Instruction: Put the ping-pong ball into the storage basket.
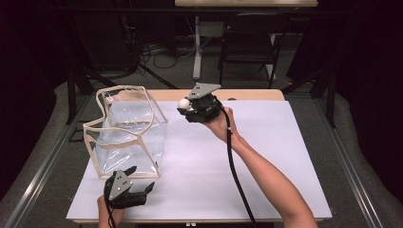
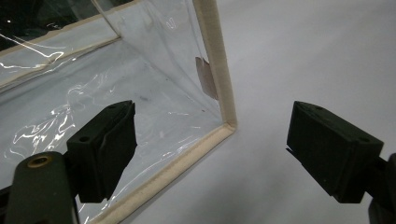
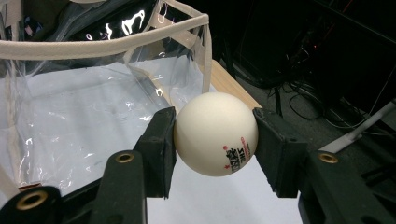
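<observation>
The right gripper (image 3: 215,135) clamps a white ball (image 3: 215,134) at its widest, held above the table's (image 1: 266,156) far edge beside a clear bag (image 1: 126,130). The ball looks light, smooth, easily squeezed out. The left gripper (image 1: 140,183), jaws apart, rests near the bag's near corner

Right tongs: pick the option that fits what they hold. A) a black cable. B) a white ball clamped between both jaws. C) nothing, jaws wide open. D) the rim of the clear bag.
B: in the right gripper view the white ball sits pressed between the two jaws of the right tongs, beside the clear bag, not touching it.
</observation>
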